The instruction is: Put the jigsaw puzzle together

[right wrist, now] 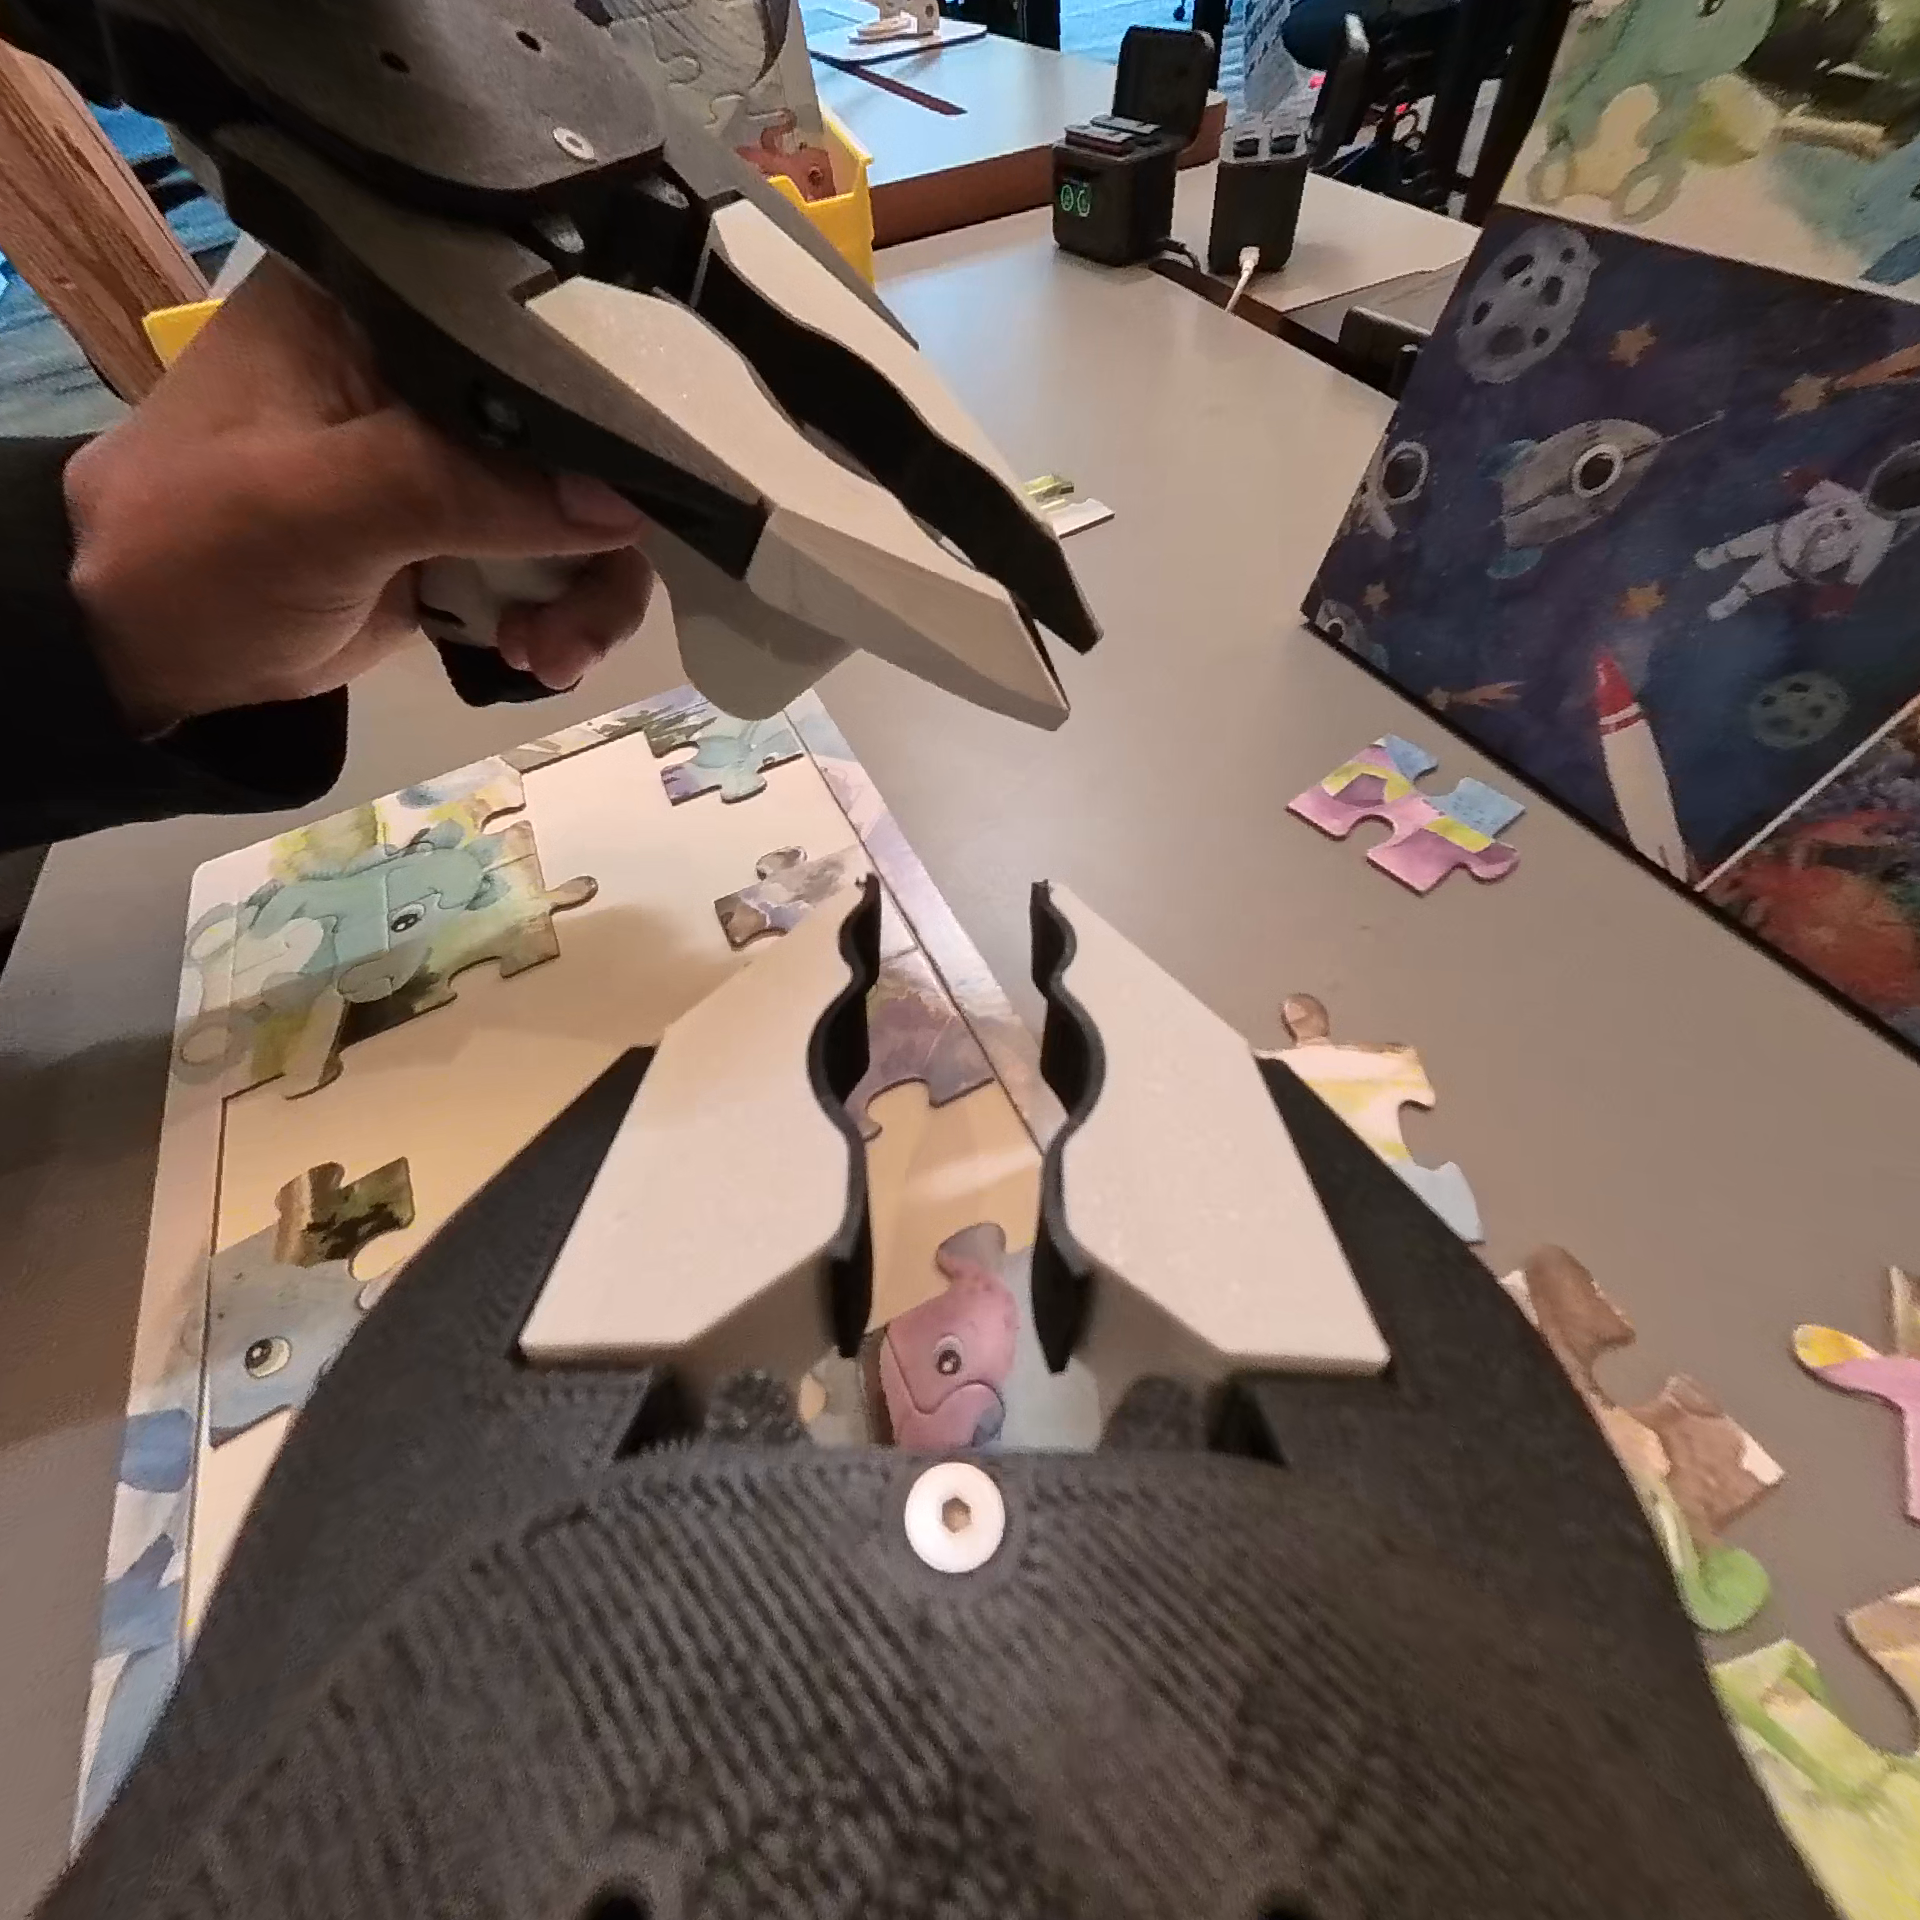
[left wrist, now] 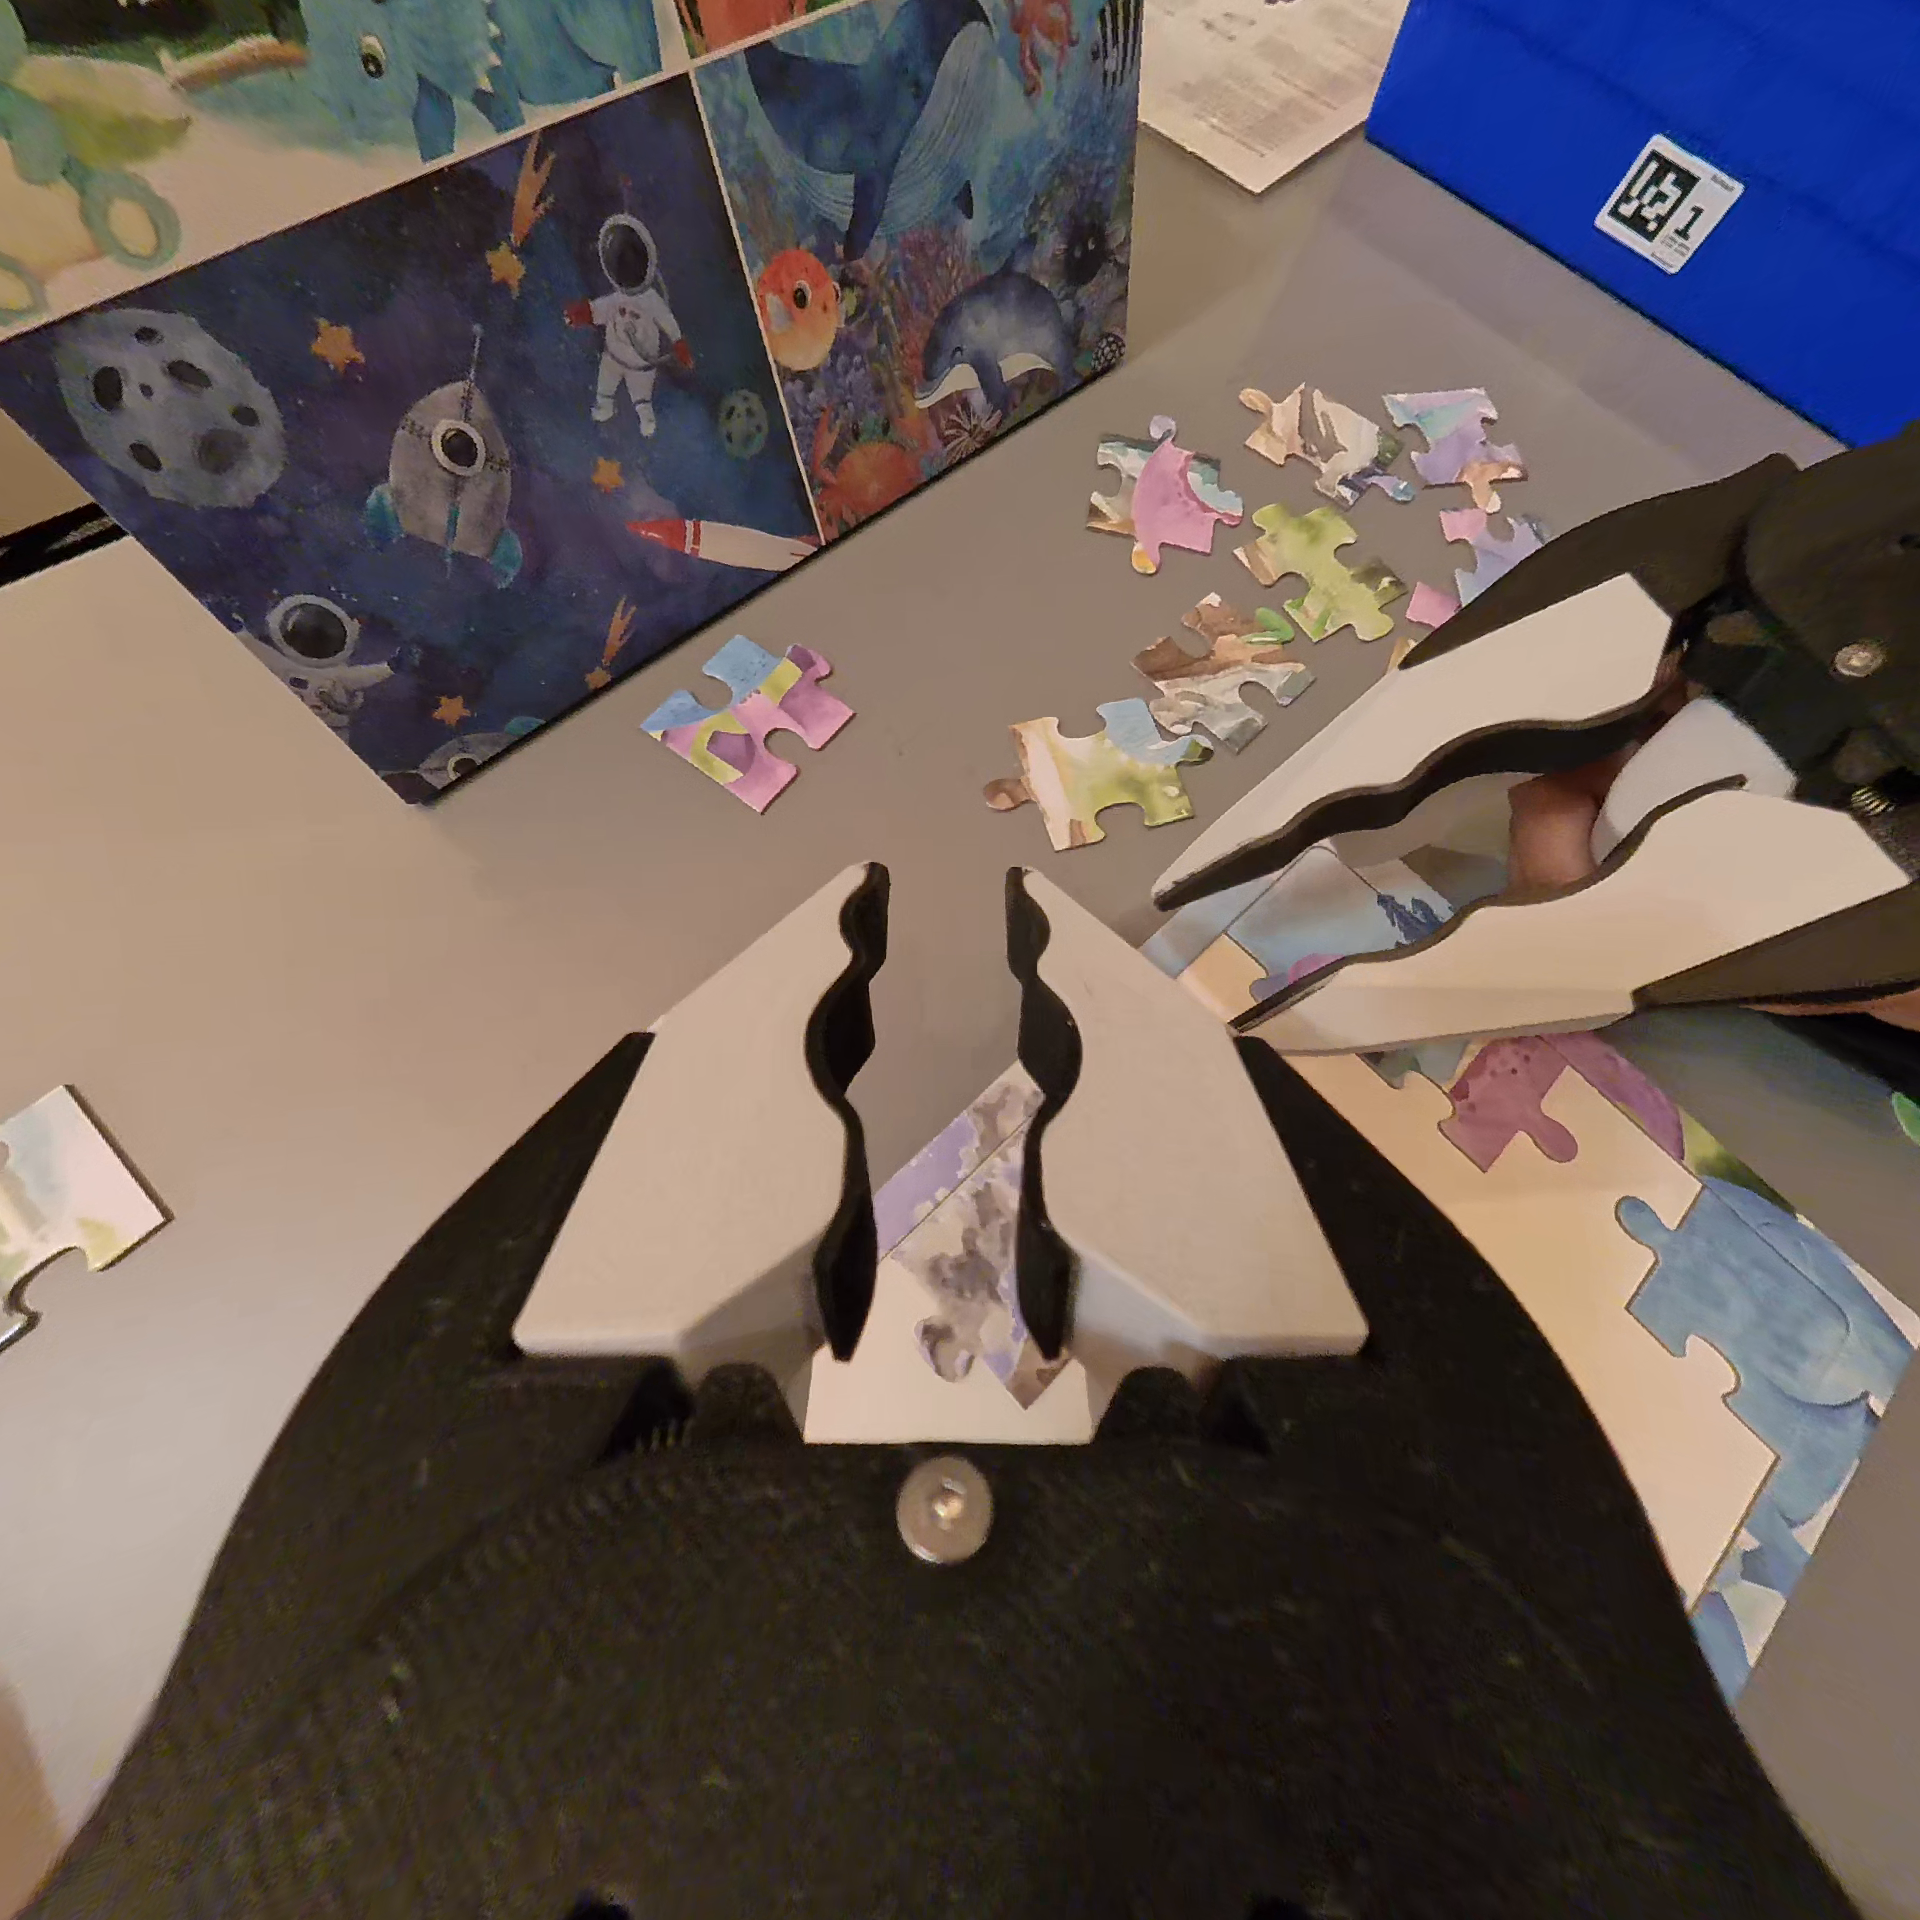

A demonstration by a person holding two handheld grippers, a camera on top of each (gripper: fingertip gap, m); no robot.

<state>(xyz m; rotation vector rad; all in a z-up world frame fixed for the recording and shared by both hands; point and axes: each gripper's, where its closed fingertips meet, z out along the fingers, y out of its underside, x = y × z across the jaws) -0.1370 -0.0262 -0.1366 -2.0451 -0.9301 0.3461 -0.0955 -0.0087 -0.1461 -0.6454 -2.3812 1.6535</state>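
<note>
The cream puzzle tray (right wrist: 623, 1039) lies on the grey table, partly filled: a blue dinosaur section (right wrist: 384, 925), a pink dinosaur piece (right wrist: 945, 1340) and a grey-purple piece (right wrist: 779, 894) sit in it. The tray also shows in the left wrist view (left wrist: 1507, 1351). My left gripper (left wrist: 948, 883) is open and empty, held above the tray's far edge; it also shows in the right wrist view (right wrist: 1070, 675). My right gripper (right wrist: 956, 894) is open and empty over the tray's right edge; it also shows in the left wrist view (left wrist: 1200, 961). A pink, blue and yellow loose piece (left wrist: 748, 717) lies ahead, alone.
Several loose pieces (left wrist: 1299, 540) lie spread right of the tray. The illustrated puzzle box (left wrist: 416, 416) stands behind them. A blue bin (left wrist: 1662, 156) and a paper sheet (left wrist: 1247, 83) are at the back. One piece (left wrist: 62, 1184) lies far left. Black chargers (right wrist: 1117, 187) stand beyond. One gripper's finger ends stand about 5 cm off the other's. From the right gripper's tips to the grey-purple piece (right wrist: 779, 894) is close to 9 cm. The left camera catches it too, in the left wrist view (left wrist: 994, 1326). The blue dinosaur section (right wrist: 384, 925) is about 20 cm from both grippers' fingertips.
</note>
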